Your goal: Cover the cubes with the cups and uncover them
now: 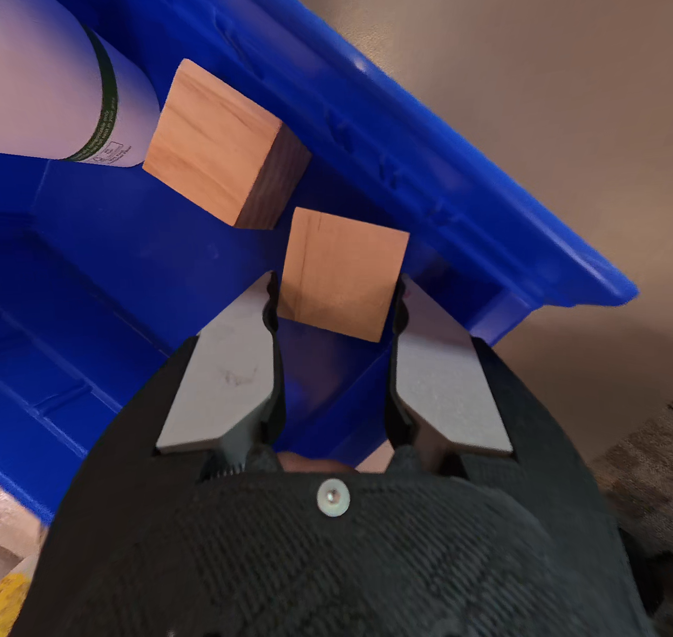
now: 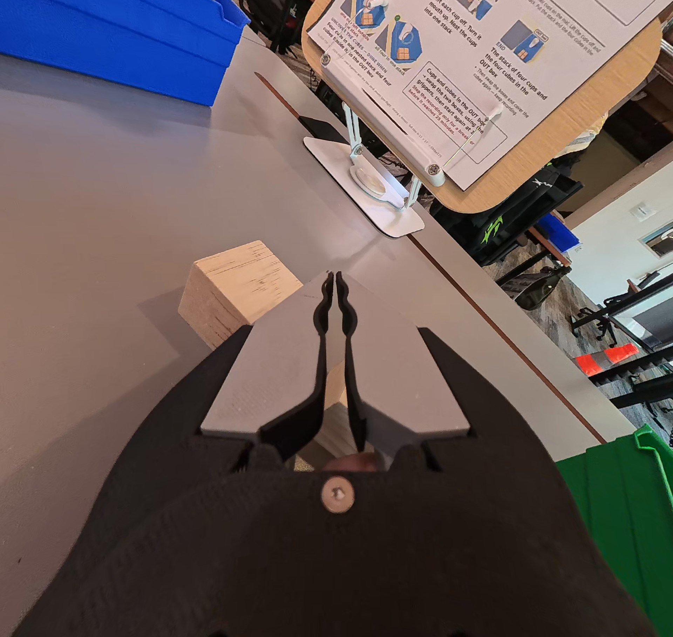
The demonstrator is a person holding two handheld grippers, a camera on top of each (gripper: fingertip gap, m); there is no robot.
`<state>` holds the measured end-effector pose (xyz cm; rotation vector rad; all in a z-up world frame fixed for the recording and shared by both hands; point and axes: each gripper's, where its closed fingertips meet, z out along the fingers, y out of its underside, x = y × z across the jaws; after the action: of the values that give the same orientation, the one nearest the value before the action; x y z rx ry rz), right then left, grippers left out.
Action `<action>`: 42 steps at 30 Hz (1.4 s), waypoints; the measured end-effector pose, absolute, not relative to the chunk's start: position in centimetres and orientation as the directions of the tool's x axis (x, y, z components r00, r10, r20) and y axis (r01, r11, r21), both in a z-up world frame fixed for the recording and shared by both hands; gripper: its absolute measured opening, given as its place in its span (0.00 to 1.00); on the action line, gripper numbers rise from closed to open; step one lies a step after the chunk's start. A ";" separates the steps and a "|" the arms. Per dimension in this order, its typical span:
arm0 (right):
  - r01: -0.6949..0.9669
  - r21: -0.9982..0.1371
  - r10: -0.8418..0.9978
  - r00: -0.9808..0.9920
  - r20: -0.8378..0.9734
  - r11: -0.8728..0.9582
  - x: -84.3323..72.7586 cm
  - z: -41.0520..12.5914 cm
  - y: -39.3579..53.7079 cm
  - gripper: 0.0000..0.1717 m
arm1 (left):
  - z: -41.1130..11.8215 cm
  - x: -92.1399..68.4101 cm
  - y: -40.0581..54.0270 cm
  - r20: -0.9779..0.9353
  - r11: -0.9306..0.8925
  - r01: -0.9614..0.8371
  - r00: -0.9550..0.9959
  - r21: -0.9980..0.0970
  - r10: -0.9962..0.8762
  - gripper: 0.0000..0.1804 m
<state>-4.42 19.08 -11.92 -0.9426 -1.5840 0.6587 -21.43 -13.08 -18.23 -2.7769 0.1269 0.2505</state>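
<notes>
Left fingers [image 1: 271,291] clamped on one of two cubes [image 1: 342,273]; right fingers [image 2: 329,284] together.

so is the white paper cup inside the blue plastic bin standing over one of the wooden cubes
No, the white paper cup lies beside two bare wooden cubes in the blue plastic bin.

In the left wrist view, two cubes sit inside a bin [image 1: 364,116]: one cube [image 1: 342,273] lies between the left claw's [image 1: 337,302] fingertips, the other cube [image 1: 215,142] up and left of it, beside a cup [image 1: 54,83]. In the right wrist view, a third cube [image 2: 233,288] stands on the bench [image 2: 109,182], left of the right claw [image 2: 334,280]; a stand [image 2: 368,182] sits behind.
</notes>
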 end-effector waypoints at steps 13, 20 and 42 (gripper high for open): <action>0.220 -0.819 0.845 -0.054 0.532 0.530 -4.4 -11.8 19.0 0.00 | -4.3 -22.5 -8.8 -0.571 -0.700 -0.313 0.805 -0.642 0.164 0.03; 0.232 -0.833 0.859 -0.029 0.511 0.503 -4.3 -11.7 20.0 0.00 | -5.2 -17.5 -1.3 -0.595 -0.690 -0.433 0.804 -0.580 -0.003 0.00; 0.230 -0.821 0.848 -0.042 0.528 0.522 -4.4 -11.9 19.5 0.00 | -18.5 -24.9 -12.6 -0.310 -0.859 0.320 0.835 -0.400 0.455 0.35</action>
<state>-4.43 19.50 -11.87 -0.9512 -1.5719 0.6483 -24.94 -12.64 -18.52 -2.6822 -0.5837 0.5711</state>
